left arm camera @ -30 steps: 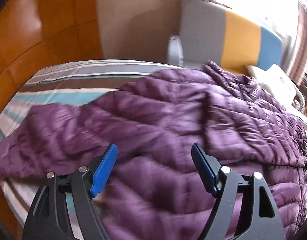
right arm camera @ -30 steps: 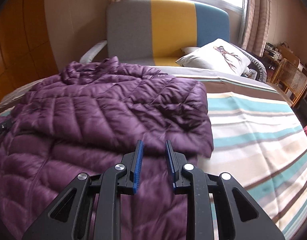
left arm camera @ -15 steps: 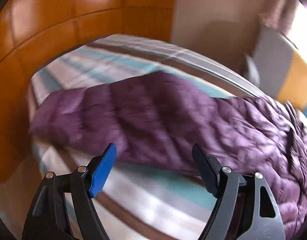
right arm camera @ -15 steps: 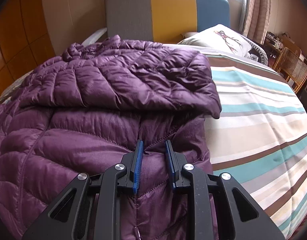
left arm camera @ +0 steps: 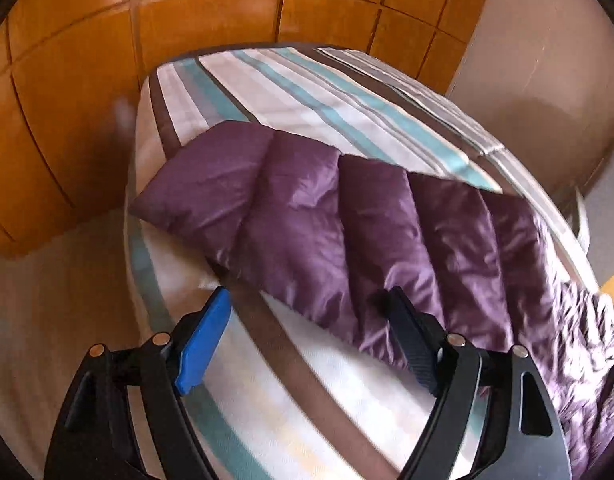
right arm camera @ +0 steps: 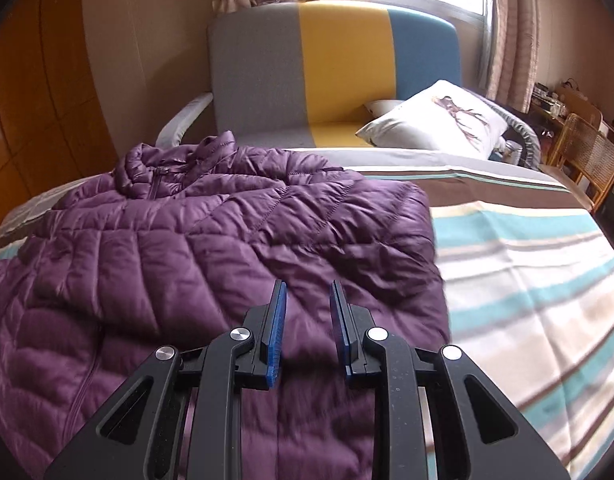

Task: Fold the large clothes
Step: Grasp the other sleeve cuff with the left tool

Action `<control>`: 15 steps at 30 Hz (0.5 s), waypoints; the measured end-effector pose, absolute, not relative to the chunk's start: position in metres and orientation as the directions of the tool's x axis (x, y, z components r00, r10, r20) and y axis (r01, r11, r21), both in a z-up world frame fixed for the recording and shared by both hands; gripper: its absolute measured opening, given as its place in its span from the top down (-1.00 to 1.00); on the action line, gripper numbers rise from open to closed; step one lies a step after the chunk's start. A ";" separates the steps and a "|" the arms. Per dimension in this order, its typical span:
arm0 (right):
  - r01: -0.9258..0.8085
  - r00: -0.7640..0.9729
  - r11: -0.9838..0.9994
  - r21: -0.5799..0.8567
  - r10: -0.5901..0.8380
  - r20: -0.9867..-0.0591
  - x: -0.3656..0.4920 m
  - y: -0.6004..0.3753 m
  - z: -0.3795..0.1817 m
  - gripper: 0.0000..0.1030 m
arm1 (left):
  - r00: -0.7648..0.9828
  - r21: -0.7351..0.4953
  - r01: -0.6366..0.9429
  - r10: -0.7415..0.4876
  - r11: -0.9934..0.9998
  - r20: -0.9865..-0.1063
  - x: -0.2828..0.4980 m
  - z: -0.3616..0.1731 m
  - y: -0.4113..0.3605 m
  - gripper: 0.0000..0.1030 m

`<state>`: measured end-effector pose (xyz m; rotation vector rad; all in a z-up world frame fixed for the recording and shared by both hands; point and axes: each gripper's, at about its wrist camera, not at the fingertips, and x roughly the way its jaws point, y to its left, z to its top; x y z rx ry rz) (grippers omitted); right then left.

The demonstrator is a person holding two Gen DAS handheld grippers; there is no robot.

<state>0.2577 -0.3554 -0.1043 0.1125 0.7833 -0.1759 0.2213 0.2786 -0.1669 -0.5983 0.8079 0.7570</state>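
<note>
A purple quilted puffer jacket [right arm camera: 211, 256] lies on a striped bed [right arm camera: 527, 272], collar toward the headboard, its right sleeve folded across the chest. In the left wrist view its other sleeve [left arm camera: 315, 224] stretches out over the bed's corner. My left gripper [left arm camera: 307, 312] is wide open and empty, just above the sleeve's near edge. My right gripper [right arm camera: 307, 300] is narrowly open and empty, above the jacket's lower front.
A grey, yellow and blue headboard [right arm camera: 339, 76] and a white pillow [right arm camera: 435, 124] are at the bed's far end. Wooden wardrobe panels [left arm camera: 107, 60] stand close beyond the bed corner [left arm camera: 147, 168]. A wicker chair [right arm camera: 587, 156] is at the right.
My left gripper has swung left from over the jacket body to the outstretched sleeve at the bed corner. My right gripper has drawn back slightly and stays narrowly open.
</note>
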 end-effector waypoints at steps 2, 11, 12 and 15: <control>0.208 0.669 0.978 0.034 -0.117 -0.734 0.268 -0.359 -0.113 0.55 | 0.479 -0.226 -0.793 0.351 0.565 -0.804 0.223 -0.168 0.286 -0.60; 0.208 0.626 0.977 0.048 -0.095 -0.774 0.275 -0.364 -0.136 0.54 | 0.511 -0.322 -0.818 0.346 0.476 -0.787 0.227 -0.171 0.313 -0.31; 0.209 0.628 0.977 0.051 -0.094 -0.772 0.275 -0.364 -0.137 0.55 | 0.510 -0.325 -0.822 0.351 0.467 -0.786 0.228 -0.172 0.314 -0.18; 0.209 0.634 0.976 0.057 -0.091 -0.768 0.274 -0.364 -0.137 0.55 | 0.500 -0.314 -0.829 0.361 0.464 -0.787 0.231 -0.173 0.316 0.20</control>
